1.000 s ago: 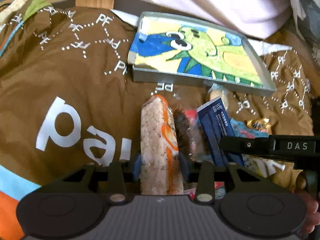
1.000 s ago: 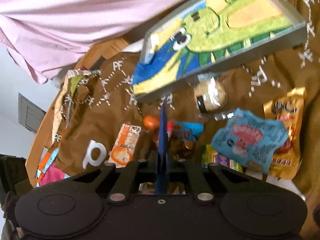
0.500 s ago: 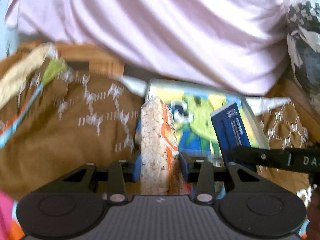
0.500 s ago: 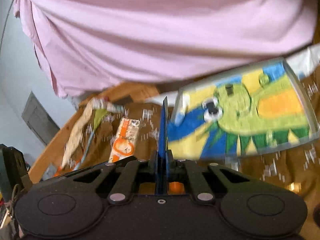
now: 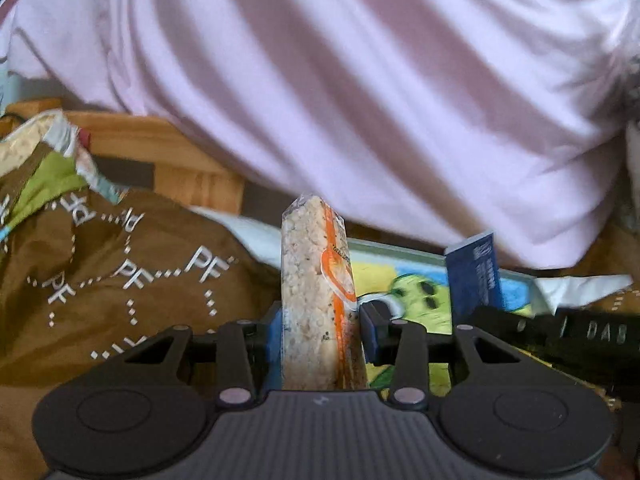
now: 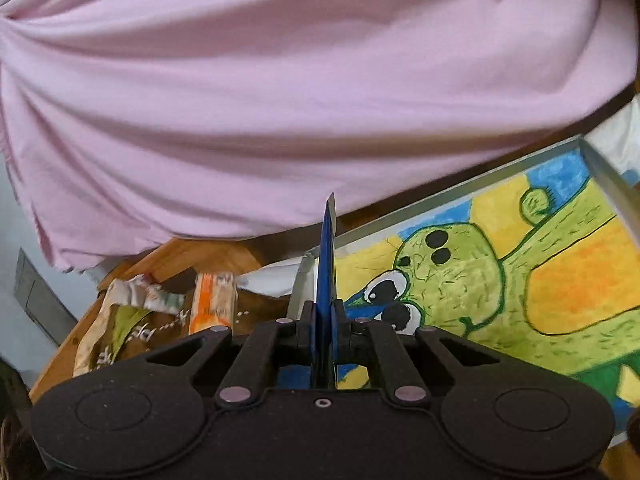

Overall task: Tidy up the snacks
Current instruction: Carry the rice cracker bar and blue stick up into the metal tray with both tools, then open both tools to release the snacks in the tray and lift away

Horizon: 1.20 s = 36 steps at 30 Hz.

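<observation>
Two snacks held | left gripper [image 5: 322, 328] clamped on rice bar [image 5: 316, 304]; judged light, crumbly | right gripper [image 6: 325, 322] pinched on thin blue packet [image 6: 327, 280]; judged limp, slippery | tray [image 6: 460, 196] below

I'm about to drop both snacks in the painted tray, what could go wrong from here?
The left hand-held gripper holds the rice cracker pack only at its lower end; it may tip. The right hand-held gripper pinches the thin blue packet edge-on; it might slip. The tray has low walls, so either could overshoot.
</observation>
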Available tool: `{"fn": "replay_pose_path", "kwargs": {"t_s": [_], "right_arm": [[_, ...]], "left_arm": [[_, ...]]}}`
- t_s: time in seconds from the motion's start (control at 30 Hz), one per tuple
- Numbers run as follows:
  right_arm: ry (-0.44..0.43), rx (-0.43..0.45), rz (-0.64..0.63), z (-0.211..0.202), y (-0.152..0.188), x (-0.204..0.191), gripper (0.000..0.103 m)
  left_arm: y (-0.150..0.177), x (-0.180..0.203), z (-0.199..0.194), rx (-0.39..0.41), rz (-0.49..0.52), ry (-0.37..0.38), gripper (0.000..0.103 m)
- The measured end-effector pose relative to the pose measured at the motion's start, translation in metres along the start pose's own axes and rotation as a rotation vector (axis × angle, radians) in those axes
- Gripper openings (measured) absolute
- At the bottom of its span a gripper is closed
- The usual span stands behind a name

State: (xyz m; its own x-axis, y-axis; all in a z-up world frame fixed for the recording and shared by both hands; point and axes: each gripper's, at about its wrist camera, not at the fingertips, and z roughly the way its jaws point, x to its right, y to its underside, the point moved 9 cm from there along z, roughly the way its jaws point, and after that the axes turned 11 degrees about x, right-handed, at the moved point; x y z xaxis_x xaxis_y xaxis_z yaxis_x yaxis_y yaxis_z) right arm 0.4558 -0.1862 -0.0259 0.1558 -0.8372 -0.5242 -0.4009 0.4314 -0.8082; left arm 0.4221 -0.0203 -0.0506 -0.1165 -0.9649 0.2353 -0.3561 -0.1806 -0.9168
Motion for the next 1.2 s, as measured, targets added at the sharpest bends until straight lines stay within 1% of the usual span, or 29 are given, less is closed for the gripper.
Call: {"fn": "replay_pose_path", "kwargs": {"t_s": [0.07, 0.23, 0.37, 0.53, 0.63, 0.7, 0.8, 0.83, 0.87, 0.9, 0.93, 0.97, 1.0, 1.03, 1.1, 1.13, 1.17, 1.2], "right_arm": [[-0.007, -0.009, 0.015, 0.014, 0.007, 0.004, 0.007], [-0.001, -0.065, 0.045, 0.037, 0.026, 0.018, 0.007], [0.029, -0.080, 0.020, 0.041, 0.035, 0.029, 0.007], [0.056, -0.081, -0.019, 0.040, 0.036, 0.037, 0.009], [0.103, -0.097, -0.061, 0.039, 0.037, 0.042, 0.016], [0.131, -0.110, -0.092, 0.038, 0.039, 0.047, 0.020], [0.156, -0.124, -0.123, 0.035, 0.043, 0.052, 0.024], [0.167, -0.123, -0.130, 0.033, 0.043, 0.055, 0.027], [0.175, -0.120, -0.132, 0.031, 0.042, 0.057, 0.034], [0.183, -0.117, -0.132, 0.029, 0.041, 0.059, 0.037], [0.188, -0.115, -0.132, 0.027, 0.039, 0.061, 0.037], [0.193, -0.114, -0.133, 0.025, 0.037, 0.061, 0.040], [0.200, -0.108, -0.134, 0.021, 0.035, 0.063, 0.045], [0.208, -0.099, -0.136, 0.017, 0.032, 0.064, 0.048], [0.219, -0.081, -0.144, 0.009, 0.026, 0.064, 0.060], [0.222, -0.069, -0.156, 0.003, 0.022, 0.063, 0.062], [0.223, -0.057, -0.168, -0.001, 0.018, 0.061, 0.067], [0.222, -0.042, -0.183, -0.008, 0.014, 0.059, 0.071]], "left_arm": [[0.008, -0.005, 0.010, -0.015, -0.012, 0.004, 0.043], [0.027, -0.010, 0.026, -0.018, 0.032, 0.022, 0.043], [0.043, -0.008, 0.035, -0.057, 0.057, 0.025, 0.043], [0.055, 0.004, 0.040, -0.074, 0.106, 0.070, 0.043], [0.064, 0.008, 0.044, -0.107, 0.129, 0.078, 0.044], [0.070, 0.008, 0.046, -0.137, 0.144, 0.070, 0.044], [0.073, 0.009, 0.046, -0.148, 0.133, 0.066, 0.046], [0.073, 0.010, 0.045, -0.152, 0.132, 0.065, 0.047], [0.073, 0.010, 0.044, -0.153, 0.131, 0.066, 0.048], [0.071, 0.009, 0.044, -0.152, 0.125, 0.067, 0.049], [0.071, 0.009, 0.043, -0.152, 0.115, 0.072, 0.054], [0.069, 0.008, 0.043, -0.153, 0.104, 0.072, 0.059], [0.068, 0.007, 0.042, -0.154, 0.093, 0.069, 0.061], [0.066, 0.007, 0.042, -0.153, 0.083, 0.065, 0.062], [0.061, 0.006, 0.037, -0.149, 0.056, 0.066, 0.066], [0.057, 0.005, 0.034, -0.142, 0.044, 0.067, 0.071], [0.051, 0.004, 0.029, -0.127, 0.033, 0.061, 0.078], [0.046, 0.004, 0.024, -0.110, 0.030, 0.050, 0.081]]}}
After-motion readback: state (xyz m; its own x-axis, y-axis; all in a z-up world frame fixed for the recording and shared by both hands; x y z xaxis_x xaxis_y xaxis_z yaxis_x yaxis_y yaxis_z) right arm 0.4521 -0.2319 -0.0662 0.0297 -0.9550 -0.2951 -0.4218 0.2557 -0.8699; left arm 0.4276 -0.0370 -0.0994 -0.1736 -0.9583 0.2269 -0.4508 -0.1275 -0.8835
